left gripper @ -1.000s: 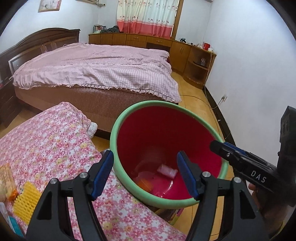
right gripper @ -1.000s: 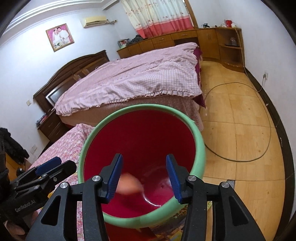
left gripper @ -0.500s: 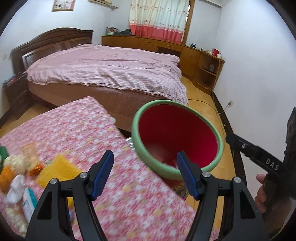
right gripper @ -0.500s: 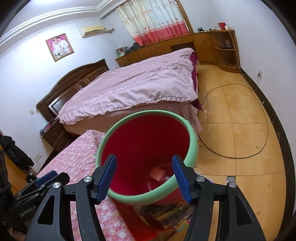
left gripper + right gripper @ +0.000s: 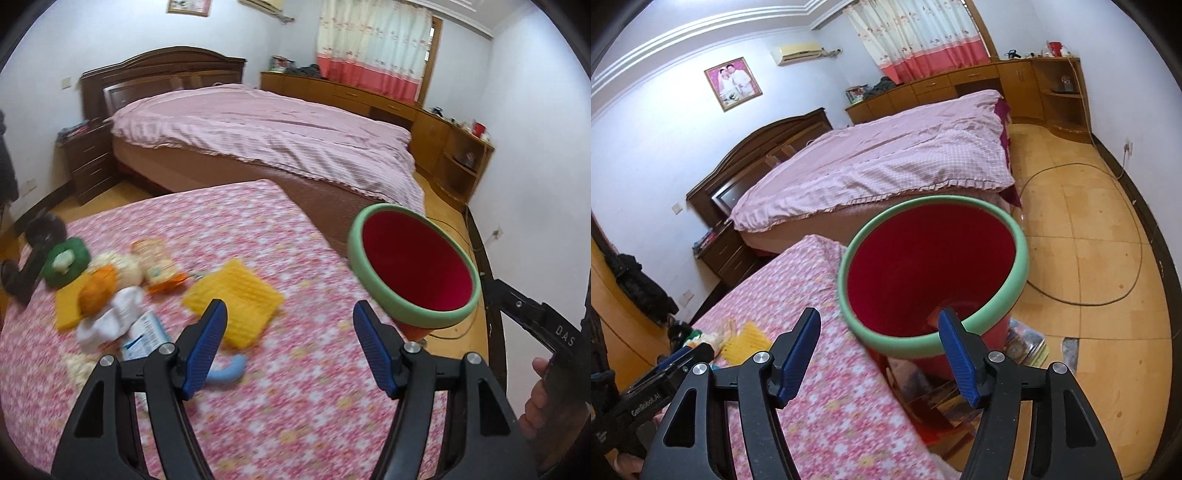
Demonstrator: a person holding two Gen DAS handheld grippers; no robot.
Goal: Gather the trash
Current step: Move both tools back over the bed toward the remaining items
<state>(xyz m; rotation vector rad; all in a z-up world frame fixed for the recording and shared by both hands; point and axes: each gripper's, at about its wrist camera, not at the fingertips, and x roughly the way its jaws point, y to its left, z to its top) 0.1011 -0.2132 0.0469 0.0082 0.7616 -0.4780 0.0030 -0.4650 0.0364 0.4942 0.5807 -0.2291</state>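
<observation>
A red bin with a green rim [image 5: 417, 267] stands on the floor at the table's right edge; it also shows in the right wrist view [image 5: 932, 267]. Trash lies on the floral table: a yellow sponge [image 5: 232, 301], an orange wrapper [image 5: 157, 264], white crumpled paper [image 5: 110, 321], a green item [image 5: 64, 260] and a blue-white packet [image 5: 146, 334]. My left gripper [image 5: 290, 341] is open and empty above the table, right of the sponge. My right gripper [image 5: 881, 350] is open and empty over the table edge, in front of the bin.
The floral tablecloth [image 5: 295, 406] covers the table. A large bed with a pink cover [image 5: 266, 136] stands behind. A cable [image 5: 1108, 295] loops on the wooden floor right of the bin. Magazines [image 5: 1023, 343] lie under the bin. A dark object [image 5: 33, 251] sits at the table's left edge.
Both grippers have pulled back and left from above the bin. The left view now faces the table and its trash; a piece dropped into the bin earlier.
</observation>
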